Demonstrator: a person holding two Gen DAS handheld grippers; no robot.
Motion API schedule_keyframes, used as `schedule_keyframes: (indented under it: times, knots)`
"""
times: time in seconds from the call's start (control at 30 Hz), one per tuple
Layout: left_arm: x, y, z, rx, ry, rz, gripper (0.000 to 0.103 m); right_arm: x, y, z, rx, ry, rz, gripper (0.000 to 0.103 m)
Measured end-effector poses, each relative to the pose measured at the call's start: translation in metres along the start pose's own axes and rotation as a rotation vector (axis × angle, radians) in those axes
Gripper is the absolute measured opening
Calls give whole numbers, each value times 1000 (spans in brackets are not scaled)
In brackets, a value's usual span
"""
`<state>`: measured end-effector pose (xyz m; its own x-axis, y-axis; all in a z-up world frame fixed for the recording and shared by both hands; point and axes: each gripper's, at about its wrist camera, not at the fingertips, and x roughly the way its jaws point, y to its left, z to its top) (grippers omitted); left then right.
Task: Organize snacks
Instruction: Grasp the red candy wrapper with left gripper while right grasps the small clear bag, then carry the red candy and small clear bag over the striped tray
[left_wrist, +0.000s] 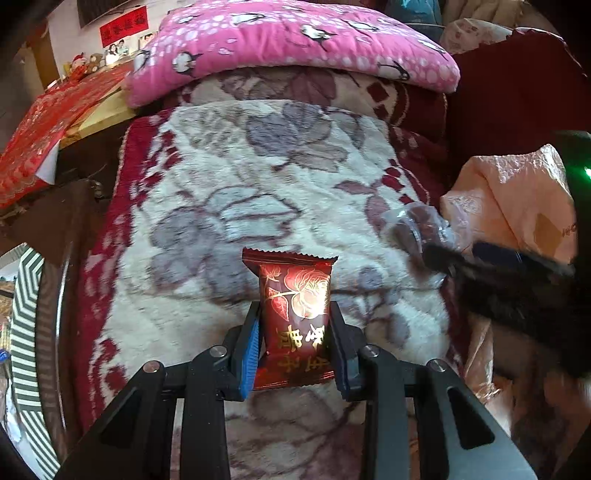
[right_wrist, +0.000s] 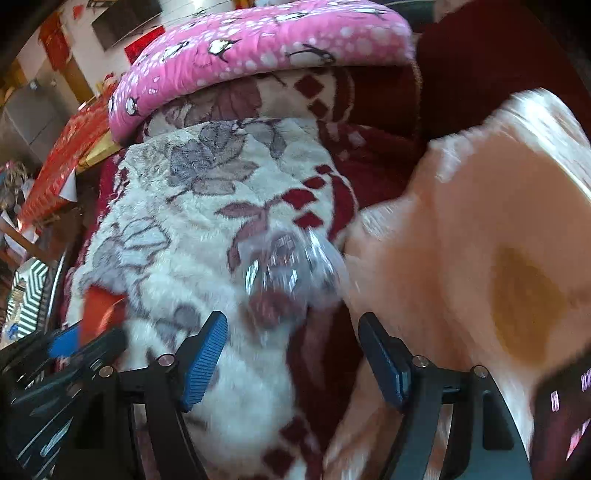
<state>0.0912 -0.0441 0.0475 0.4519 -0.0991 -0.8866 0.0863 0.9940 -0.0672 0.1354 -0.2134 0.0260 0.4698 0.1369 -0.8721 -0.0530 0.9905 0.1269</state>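
Note:
My left gripper (left_wrist: 295, 314) is shut on a dark red snack packet (left_wrist: 295, 314) with a gold rose and gold characters, held upright above the floral blanket (left_wrist: 236, 192). A snack in clear plastic wrap (left_wrist: 413, 225) lies on the blanket to the right; in the right wrist view it (right_wrist: 288, 266) sits just ahead of my right gripper (right_wrist: 291, 332), which is open and empty. The right gripper shows blurred at the right of the left wrist view (left_wrist: 443, 258). The left gripper with the red packet (right_wrist: 99, 310) shows at the lower left of the right wrist view.
A pale pink plastic bag (left_wrist: 517, 199) lies at the right (right_wrist: 480, 240). A pink penguin-print pillow (left_wrist: 295, 40) lies at the far end of the blanket. Red printed cloth (left_wrist: 44, 122) and a striped box (left_wrist: 26, 332) are at the left.

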Motion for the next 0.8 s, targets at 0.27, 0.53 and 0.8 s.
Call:
schedule_keyframes:
  times: [0.27,0.53,0.8]
  knots:
    - [-1,10,-4,-1,4,17,32,45,-1,18,-3,71,41,44]
    - [-16,21,-12,-24,-17,32,32,-5,13,-6,-25,18,120,36]
    - [-38,44,-30,-47,-33,76,32,-35,50,-34,-77,2,167,36]
